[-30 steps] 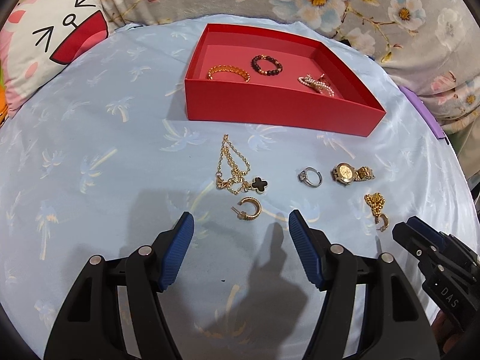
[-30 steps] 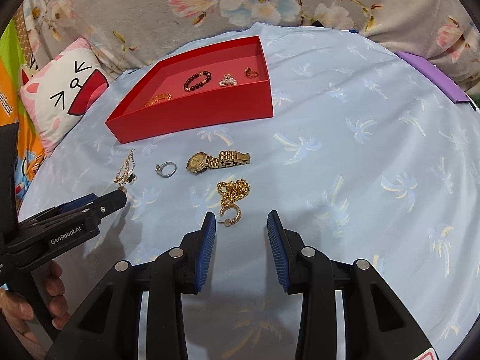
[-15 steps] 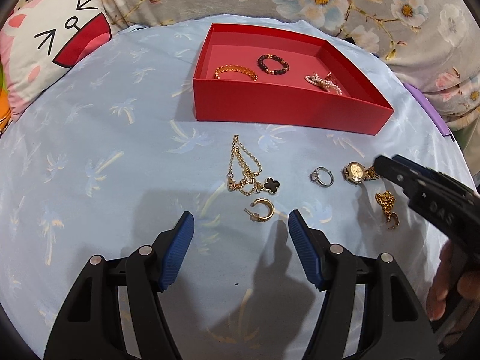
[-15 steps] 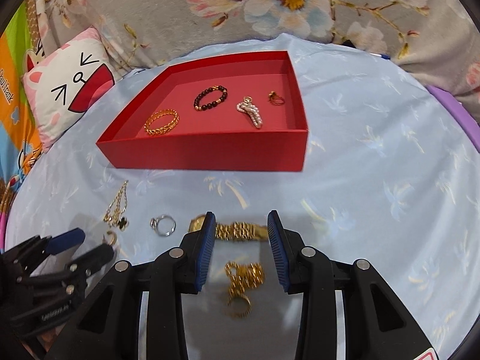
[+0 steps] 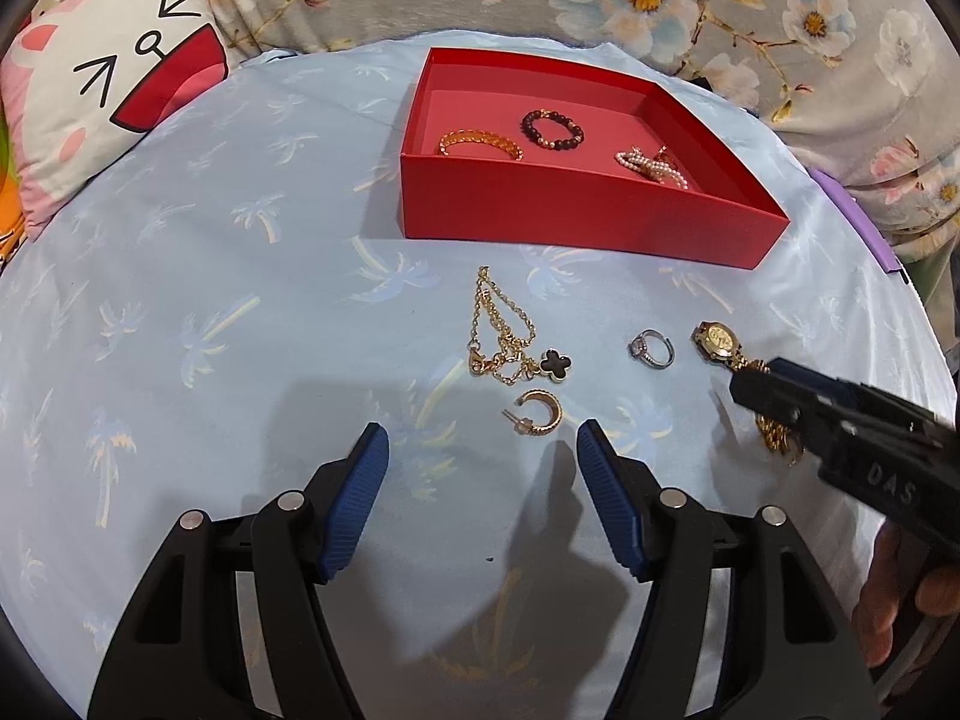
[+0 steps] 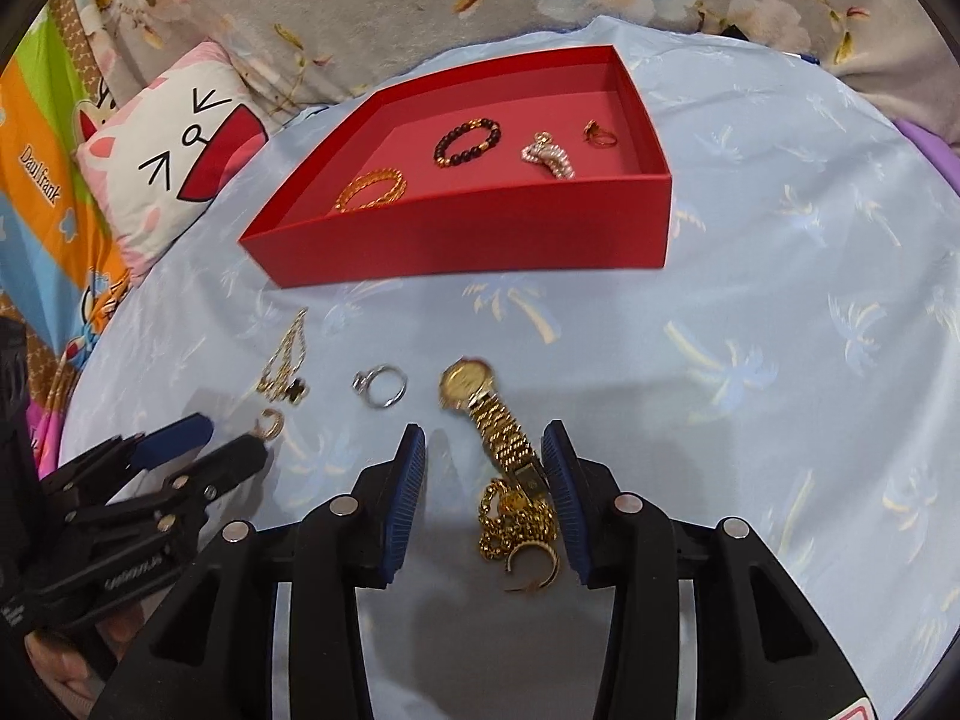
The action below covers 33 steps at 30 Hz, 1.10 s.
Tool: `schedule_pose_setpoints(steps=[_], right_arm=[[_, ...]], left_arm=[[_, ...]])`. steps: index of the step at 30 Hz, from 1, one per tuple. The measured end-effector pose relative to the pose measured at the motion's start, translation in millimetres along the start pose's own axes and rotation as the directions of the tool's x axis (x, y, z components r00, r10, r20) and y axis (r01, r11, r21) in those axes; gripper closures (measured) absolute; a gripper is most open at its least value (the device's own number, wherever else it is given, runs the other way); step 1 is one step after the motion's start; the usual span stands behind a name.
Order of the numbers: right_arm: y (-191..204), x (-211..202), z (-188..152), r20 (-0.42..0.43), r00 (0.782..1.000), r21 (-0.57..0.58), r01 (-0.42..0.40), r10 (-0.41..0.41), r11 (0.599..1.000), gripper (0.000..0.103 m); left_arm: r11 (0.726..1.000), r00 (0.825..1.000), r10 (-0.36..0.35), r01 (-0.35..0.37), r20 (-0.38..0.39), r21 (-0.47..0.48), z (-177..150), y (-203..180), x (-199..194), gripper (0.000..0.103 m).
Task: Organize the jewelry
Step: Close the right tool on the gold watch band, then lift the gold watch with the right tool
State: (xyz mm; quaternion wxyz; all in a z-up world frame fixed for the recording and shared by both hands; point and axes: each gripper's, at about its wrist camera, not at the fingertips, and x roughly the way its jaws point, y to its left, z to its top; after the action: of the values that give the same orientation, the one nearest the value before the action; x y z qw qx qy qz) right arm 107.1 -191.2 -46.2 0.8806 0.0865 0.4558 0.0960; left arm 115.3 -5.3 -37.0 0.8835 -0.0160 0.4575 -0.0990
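Watch (image 6: 487,414) between the right gripper's (image 6: 485,468) parted, just-opening pads, not yet pinched.
The gold watch lies on the blue palm-print cloth at 6 o'clock of the red box (image 6: 480,240), its band touching the right pad and its end lying against a gold chain with a hoop earring (image 6: 521,531). Closing here could catch that chain too, drag both, or let the slick band slip out sideways. The left gripper (image 5: 483,462) hangs wide and empty, a gold hoop (image 5: 536,415) just at its 12 o'clock.
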Motion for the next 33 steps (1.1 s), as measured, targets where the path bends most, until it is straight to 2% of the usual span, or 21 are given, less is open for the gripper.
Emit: schedule_pose_setpoints(steps=[6,11,13,14,15,21,25,33], right_arm=[[11.8,5.3,3.7,0.019,0.997,-0.057,0.081,-0.08,0.995,0.061],[17.4,16.1,12.6,0.036,0.993,-0.096,0.112,-0.109,0.989,0.061],[19.4,16.9,13.1,0.044,0.991,-0.106,0.13,-0.126,0.986,0.066],[19.4,17.1,13.3,0.045,0.991,-0.106,0.129,-0.125,0.986,0.076],[19.1,17.3,13.4,0.042,0.992,-0.105,0.125,-0.121,0.987,0.08],[16.6,14.7,14.2,0.048,0.993,-0.086,0.115,-0.111,0.99,0.081],[12.8,-3.1,14.5,0.084,0.992,-0.05,0.103,-0.099,0.993,0.081],[-1.4,-59.9,3.4,0.153,0.984,0.02,0.091,-0.093,0.996,0.081]], left_arm=[[1.0,1.0,-0.005,0.005,-0.005,-0.01,-0.1,2.4,-1.1,0.04],[1.0,1.0,-0.006,0.006,-0.006,-0.014,-1.0,3.9,-2.3,0.04],[1.0,1.0,-0.006,0.006,-0.006,-0.014,-1.2,4.3,-2.3,0.04],[1.0,1.0,-0.008,0.008,-0.006,-0.017,-1.1,4.6,-2.5,0.04],[1.0,1.0,-0.009,0.009,-0.005,-0.018,-1.3,5.1,-2.3,0.04],[1.0,1.0,-0.01,0.01,-0.006,-0.02,-0.9,5.4,-2.4,0.04],[1.0,1.0,-0.016,0.016,-0.007,-0.019,-0.3,4.4,-2.5,0.044],[0.999,1.0,-0.024,0.024,0.005,-0.021,5.8,-0.6,-3.9,0.044]])
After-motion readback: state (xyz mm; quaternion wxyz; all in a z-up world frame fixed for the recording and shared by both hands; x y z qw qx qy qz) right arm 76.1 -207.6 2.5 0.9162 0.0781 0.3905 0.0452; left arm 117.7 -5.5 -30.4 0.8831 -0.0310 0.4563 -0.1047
